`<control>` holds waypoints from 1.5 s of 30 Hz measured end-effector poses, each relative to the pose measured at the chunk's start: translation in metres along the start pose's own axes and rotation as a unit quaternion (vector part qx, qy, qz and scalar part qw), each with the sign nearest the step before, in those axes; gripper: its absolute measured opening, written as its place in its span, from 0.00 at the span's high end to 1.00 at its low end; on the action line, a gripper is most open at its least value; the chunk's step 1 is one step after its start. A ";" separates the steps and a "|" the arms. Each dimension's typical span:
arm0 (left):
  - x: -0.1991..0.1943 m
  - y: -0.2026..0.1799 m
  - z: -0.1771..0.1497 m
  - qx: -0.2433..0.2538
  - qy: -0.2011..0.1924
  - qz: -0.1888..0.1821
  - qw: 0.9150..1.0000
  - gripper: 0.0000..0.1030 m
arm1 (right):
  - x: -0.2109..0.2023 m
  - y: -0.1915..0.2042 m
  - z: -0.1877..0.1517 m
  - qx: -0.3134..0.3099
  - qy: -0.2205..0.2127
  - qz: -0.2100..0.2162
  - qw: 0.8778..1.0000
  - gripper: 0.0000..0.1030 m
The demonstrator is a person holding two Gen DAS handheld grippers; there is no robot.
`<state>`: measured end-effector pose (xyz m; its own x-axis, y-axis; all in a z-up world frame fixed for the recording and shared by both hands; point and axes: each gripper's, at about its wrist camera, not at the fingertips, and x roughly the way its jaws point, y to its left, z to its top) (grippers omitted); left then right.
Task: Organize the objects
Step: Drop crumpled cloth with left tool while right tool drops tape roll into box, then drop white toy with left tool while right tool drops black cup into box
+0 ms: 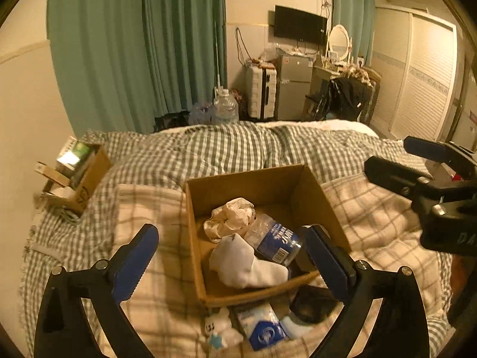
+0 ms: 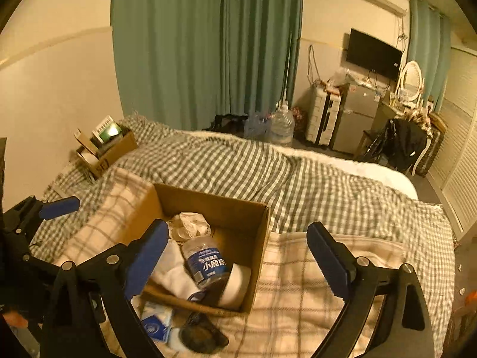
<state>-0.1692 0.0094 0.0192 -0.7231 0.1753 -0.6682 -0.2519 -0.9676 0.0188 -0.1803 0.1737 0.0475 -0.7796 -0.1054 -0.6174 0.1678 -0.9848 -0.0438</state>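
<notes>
Sock (image 1: 247, 264): toe end hidden behind the cardboard box (image 1: 253, 295) wall.
Tissue pack (image 1: 263, 329): blurred, print unreadable.
Dark object (image 2: 202, 332): blurred, identity unclear.

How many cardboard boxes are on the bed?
2: an open cardboard box between the claws holding clutter, and a smaller box near the wall. Others may be hidden.

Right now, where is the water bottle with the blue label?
The water bottle lies on its side inside the cardboard box on the bed, between the crumpled paper behind it and the white sock in front.
</notes>
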 end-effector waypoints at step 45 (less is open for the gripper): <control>0.078 0.024 -0.169 -0.035 0.094 0.034 0.994 0.03 | 0.039 0.027 -0.171 -0.011 0.104 -0.026 0.994 0.05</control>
<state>-0.1230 -0.0306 -0.1589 -0.6013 0.0787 -0.7951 -0.1564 -0.9875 0.0206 -0.1029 0.1663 -0.1122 -0.6463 -0.0209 -0.7628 0.1456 -0.9846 -0.0964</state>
